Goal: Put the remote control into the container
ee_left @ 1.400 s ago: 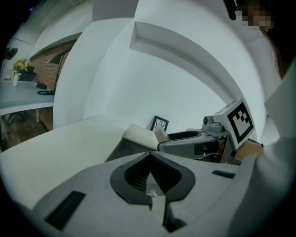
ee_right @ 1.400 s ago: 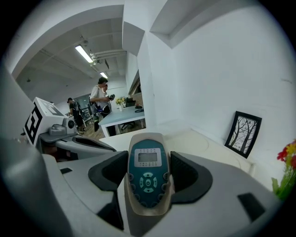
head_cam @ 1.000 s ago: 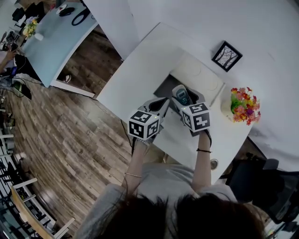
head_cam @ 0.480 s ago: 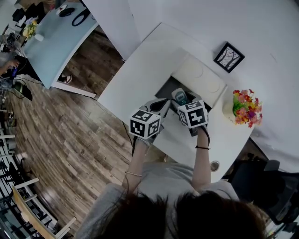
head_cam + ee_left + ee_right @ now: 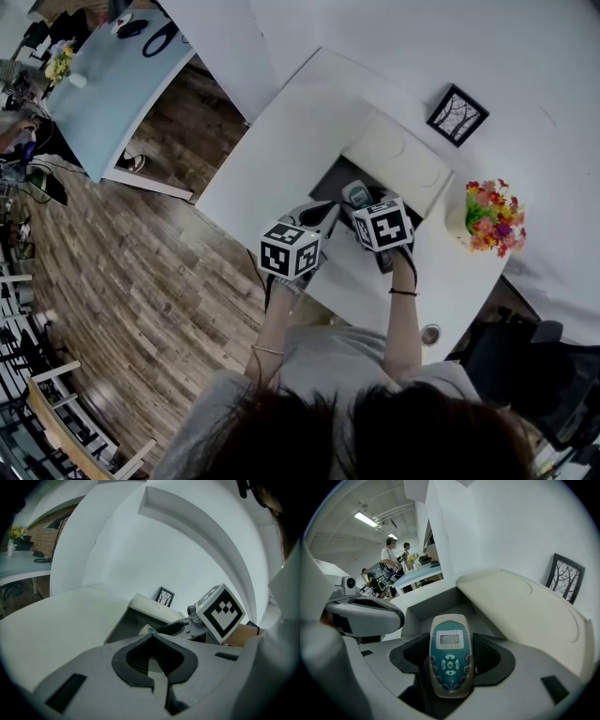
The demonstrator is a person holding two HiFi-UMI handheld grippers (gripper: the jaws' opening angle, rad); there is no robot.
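While the right gripper (image 5: pixel 450 660) clamps the remote control (image 5: pixel 449 641), the container (image 5: pixel 433 604) lies just below.
Left gripper (image 5: pixel 152 665) alongside, jaws together.

Bright even overhead light, soft shadows, fisheye-warped edges.

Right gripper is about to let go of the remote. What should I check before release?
1. Remote control clamped between the right gripper jaws: ok.
2. Container open, cream lid sitting off to the far side: ok.
3. Remote control over the open part: ok.
4. Left gripper shut, empty, beside the container and out of the way: ok.
5. Remote control low enough for a gentle drop: cannot tell.
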